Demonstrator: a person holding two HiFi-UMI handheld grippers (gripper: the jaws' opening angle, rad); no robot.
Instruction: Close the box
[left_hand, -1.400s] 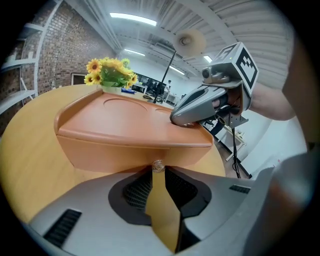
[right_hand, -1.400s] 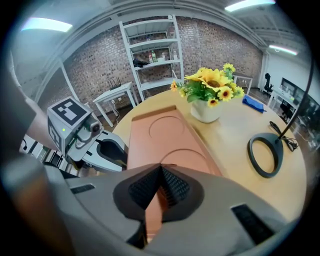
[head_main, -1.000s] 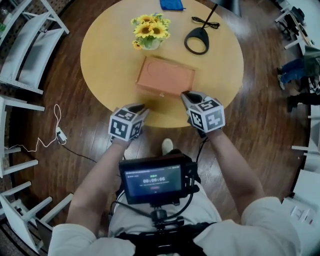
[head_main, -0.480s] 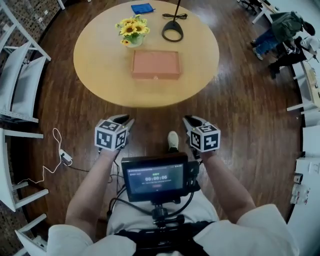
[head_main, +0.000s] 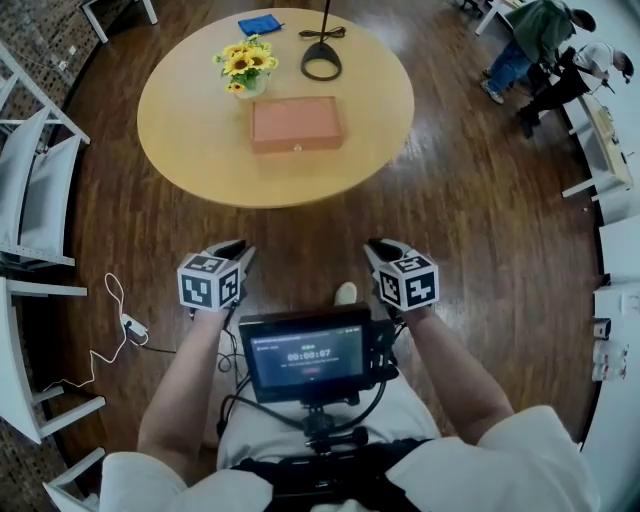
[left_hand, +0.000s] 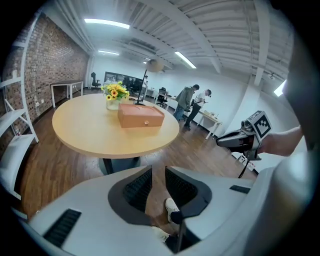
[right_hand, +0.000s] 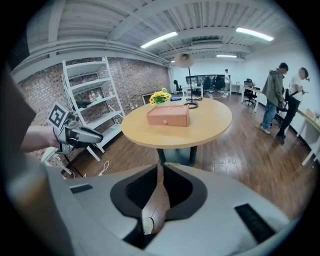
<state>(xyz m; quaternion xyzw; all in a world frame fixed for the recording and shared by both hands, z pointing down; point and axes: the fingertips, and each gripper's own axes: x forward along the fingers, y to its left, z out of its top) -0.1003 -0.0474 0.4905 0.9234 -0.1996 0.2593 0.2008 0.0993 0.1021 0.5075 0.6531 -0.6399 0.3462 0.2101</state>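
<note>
The closed terracotta box lies flat near the middle of the round wooden table, its small knob facing me. The same box shows in the left gripper view, and the box in the right gripper view. Both grippers hang over the wooden floor, well short of the table's near edge. My left gripper has a narrow gap between its pads, with nothing in it. My right gripper has its tips together and holds nothing.
A vase of sunflowers, a black lamp base and a blue cloth sit behind the box. White chairs stand at the left, a cable lies on the floor, and people stand far right.
Both grippers have drawn back from the table's edge toward my body, and the table now sits farther off. The box stays closed and unmoved.
</note>
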